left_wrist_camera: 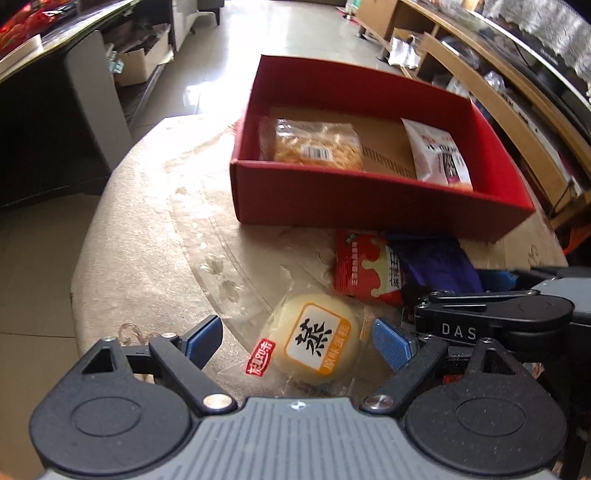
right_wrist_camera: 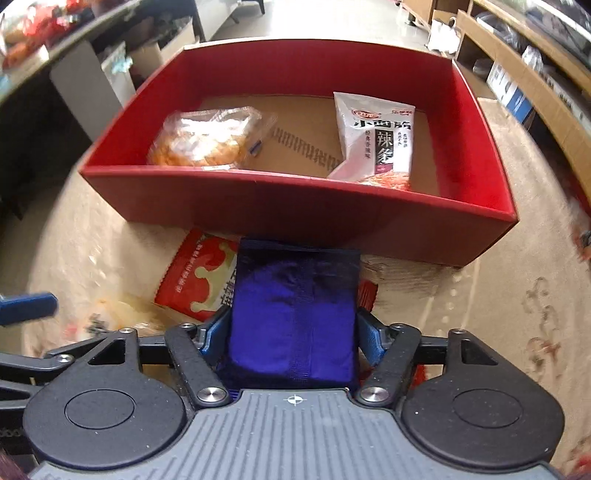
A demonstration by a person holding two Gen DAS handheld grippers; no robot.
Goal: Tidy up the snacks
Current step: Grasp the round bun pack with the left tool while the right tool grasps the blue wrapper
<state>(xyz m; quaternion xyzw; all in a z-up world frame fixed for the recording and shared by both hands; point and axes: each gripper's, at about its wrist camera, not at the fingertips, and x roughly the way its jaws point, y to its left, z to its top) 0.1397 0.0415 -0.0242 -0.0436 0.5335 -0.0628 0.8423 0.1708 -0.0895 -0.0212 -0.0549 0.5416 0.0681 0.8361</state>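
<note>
A red box [left_wrist_camera: 369, 206] [right_wrist_camera: 295, 210] stands on the round table. It holds a clear packet of golden pastry [left_wrist_camera: 314, 144] [right_wrist_camera: 207, 140] and a white packet [left_wrist_camera: 439, 155] [right_wrist_camera: 380, 140]. In front of the box lie a red packet [left_wrist_camera: 362, 266] [right_wrist_camera: 195, 280] and a round yellow bun in clear wrap [left_wrist_camera: 314, 343]. My left gripper [left_wrist_camera: 297, 341] is open, its blue pads either side of the bun and apart from it. My right gripper [right_wrist_camera: 293, 330] is shut on a purple packet [right_wrist_camera: 295, 314] [left_wrist_camera: 436, 266], which partly covers the red packet.
A beige patterned cloth [left_wrist_camera: 147, 221] covers the table, whose edge curves at the left. Beyond it lies a pale tiled floor [left_wrist_camera: 288, 33]. A dark cabinet [left_wrist_camera: 44, 147] is on the left. Wooden shelving [left_wrist_camera: 498, 92] runs along the right.
</note>
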